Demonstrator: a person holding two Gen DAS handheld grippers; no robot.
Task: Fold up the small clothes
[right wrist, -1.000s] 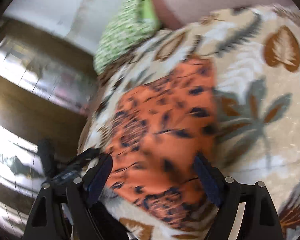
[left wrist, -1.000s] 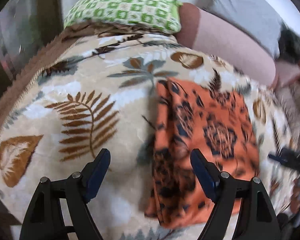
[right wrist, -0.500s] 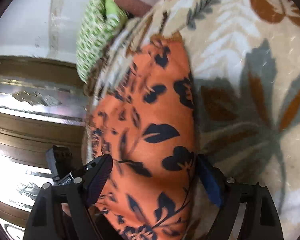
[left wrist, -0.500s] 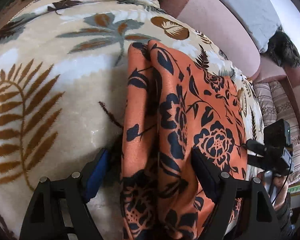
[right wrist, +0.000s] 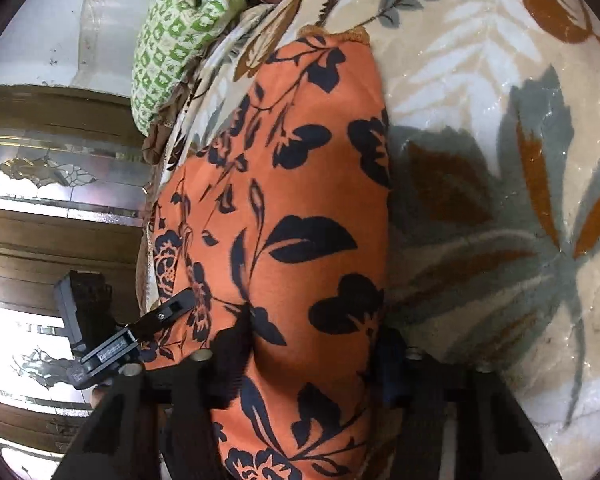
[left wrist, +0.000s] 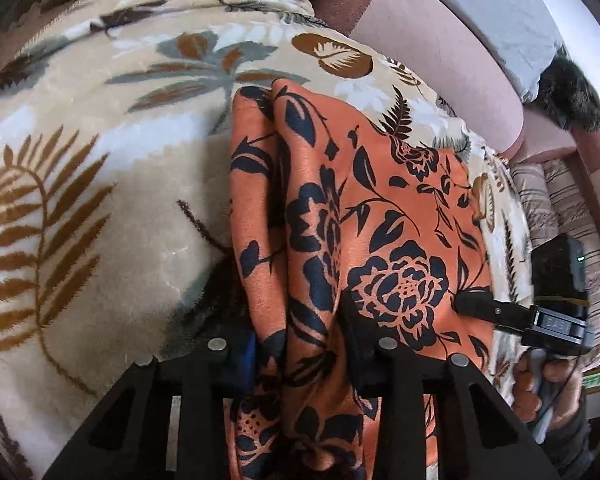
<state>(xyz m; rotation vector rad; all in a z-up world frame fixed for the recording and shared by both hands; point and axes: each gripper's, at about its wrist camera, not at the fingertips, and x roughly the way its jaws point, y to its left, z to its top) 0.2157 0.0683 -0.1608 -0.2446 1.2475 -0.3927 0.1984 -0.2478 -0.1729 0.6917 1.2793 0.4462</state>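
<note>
Orange floral garment [left wrist: 380, 216] lies already doubled lengthwise on the leaf-print blanket [left wrist: 100, 200], just below the green pillow [right wrist: 172, 36], left claw [left wrist: 300, 352] and right claw [right wrist: 312, 360] each pinching its near edge, so judging mid-fold with another fold left.

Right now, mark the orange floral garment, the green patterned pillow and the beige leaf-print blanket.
orange floral garment [left wrist: 380, 184]: left wrist view, flat upper panel.
green patterned pillow [right wrist: 172, 40]: right wrist view, its face.
beige leaf-print blanket [left wrist: 112, 200]: left wrist view, bare area.
</note>
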